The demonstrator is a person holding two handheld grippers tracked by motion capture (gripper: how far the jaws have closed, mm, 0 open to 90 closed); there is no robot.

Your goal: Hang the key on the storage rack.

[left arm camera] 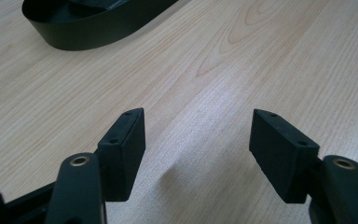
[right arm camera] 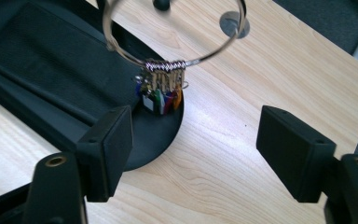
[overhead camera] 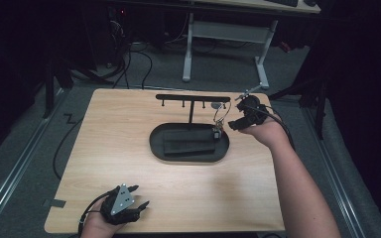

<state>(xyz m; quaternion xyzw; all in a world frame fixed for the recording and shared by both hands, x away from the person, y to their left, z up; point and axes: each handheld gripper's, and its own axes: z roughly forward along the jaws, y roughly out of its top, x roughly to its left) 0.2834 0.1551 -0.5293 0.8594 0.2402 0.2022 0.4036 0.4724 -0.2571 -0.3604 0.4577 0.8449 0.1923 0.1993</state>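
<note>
High view gives me the wooden table (overhead camera: 129, 148) with a black oval tray (overhead camera: 158, 148) near its middle and a black T-shaped rack (overhead camera: 192, 97) rising from the tray's far side. A metal ring (overhead camera: 220, 113) hangs from a peg near the rack's right end, and a small cluster of coloured charms (overhead camera: 217, 132) dangles from the ring's low point, just over the tray's right end. My right gripper (overhead camera: 234, 124) sits just to the right of that ring, pointing toward it, with its cable trailing back over my forearm.

Right gripper view shows the ring (right arm camera: 172, 32) hanging ahead of and above the jaws, not between them. The jaws stand wide apart with nothing in the gap, and the pads (right arm camera: 109, 149) touch neither the ring nor the charms (right arm camera: 161, 93). The charms hang over the rounded end of the tray (right arm camera: 154, 140), beside a dark textured pad (right arm camera: 37, 70) lying inside it. I cannot tell whether the charms touch the tray.

My left gripper (overhead camera: 138, 196) rests low at the near left of the table, well apart from the tray, its grey three-cornered plate facing up. In the left gripper view its jaws are spread over bare wood (left arm camera: 205, 65), holding nothing, with the tray's (left arm camera: 88, 28) rim at the top left.
</note>
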